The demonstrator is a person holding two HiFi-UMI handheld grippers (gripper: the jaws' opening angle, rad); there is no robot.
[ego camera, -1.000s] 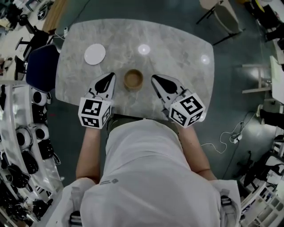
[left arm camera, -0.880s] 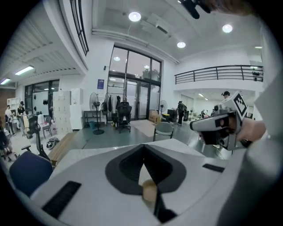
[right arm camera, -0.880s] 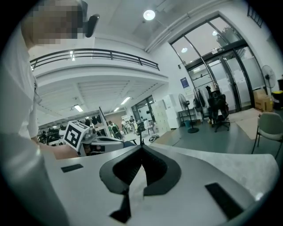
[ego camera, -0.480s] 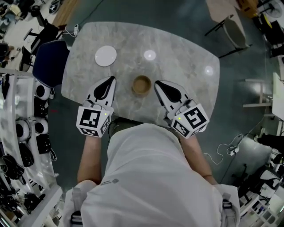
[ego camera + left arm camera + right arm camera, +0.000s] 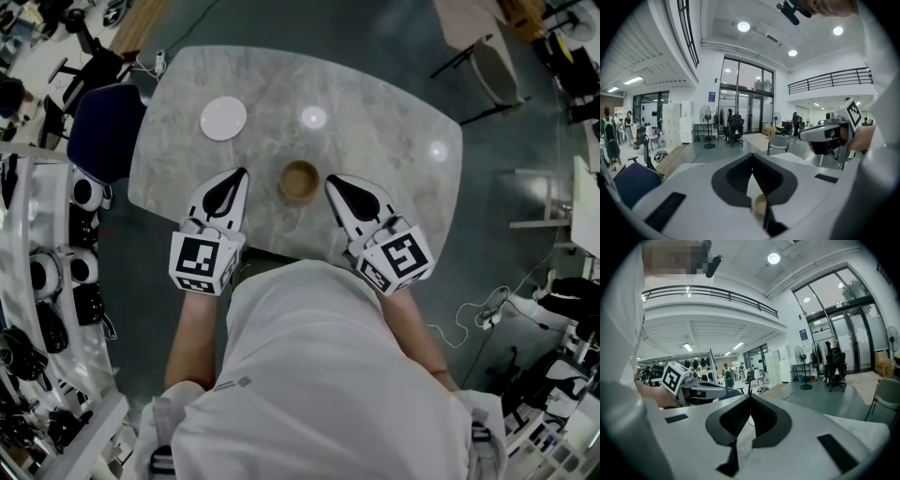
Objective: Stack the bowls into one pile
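Note:
A brown bowl (image 5: 299, 182) stands near the front edge of the grey marble table (image 5: 375, 150). A white round dish (image 5: 223, 119) lies farther back to the left. My left gripper (image 5: 243, 172) hovers just left of the brown bowl, shut and with nothing in it. My right gripper (image 5: 329, 180) hovers just right of the bowl, also shut and empty. In the left gripper view the jaws (image 5: 752, 155) meet at the tip and the brown bowl (image 5: 760, 205) shows just below them. In the right gripper view the shut jaws (image 5: 750, 397) hold nothing.
A blue chair (image 5: 105, 131) stands at the table's left end. A rack of dark gear (image 5: 47, 300) runs along the left. Another chair (image 5: 487, 56) and a cable (image 5: 478, 309) are on the floor to the right.
The view has shifted a little. Both grippers rose slightly and drew a little back from the table. The right one rolled. The bowl and the white dish stayed put.

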